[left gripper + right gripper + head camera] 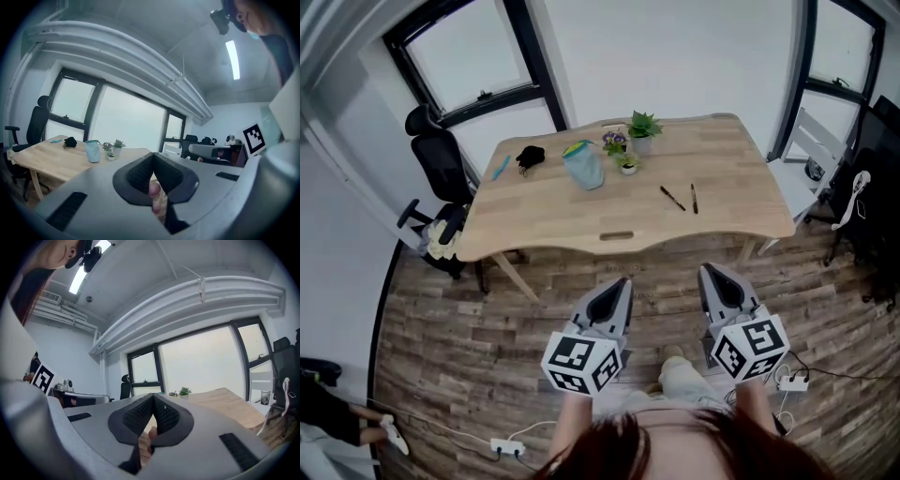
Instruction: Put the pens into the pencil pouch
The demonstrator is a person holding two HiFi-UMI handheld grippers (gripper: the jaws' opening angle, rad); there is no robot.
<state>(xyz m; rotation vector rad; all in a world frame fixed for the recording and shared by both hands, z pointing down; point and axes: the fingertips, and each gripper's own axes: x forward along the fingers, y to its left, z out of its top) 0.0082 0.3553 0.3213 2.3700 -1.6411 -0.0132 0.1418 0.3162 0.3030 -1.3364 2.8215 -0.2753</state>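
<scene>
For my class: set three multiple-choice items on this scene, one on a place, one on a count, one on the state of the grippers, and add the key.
1. Where do the dark pens lie relative to the pencil pouch?
A) inside it
B) on the table, to its right in the head view
C) on the floor below it

2. How many dark pens lie there?
A) one
B) two
C) five

3. How do the jaws of the left gripper and the right gripper stand?
A) both together, holding nothing
B) both wide apart
C) each closed on a pen

Key:
1 B, they lie on bare wood, apart from the pouch.
2 B, two thin dark pens lie side by side.
3 A, each gripper view shows the pads meeting with nothing held.
</scene>
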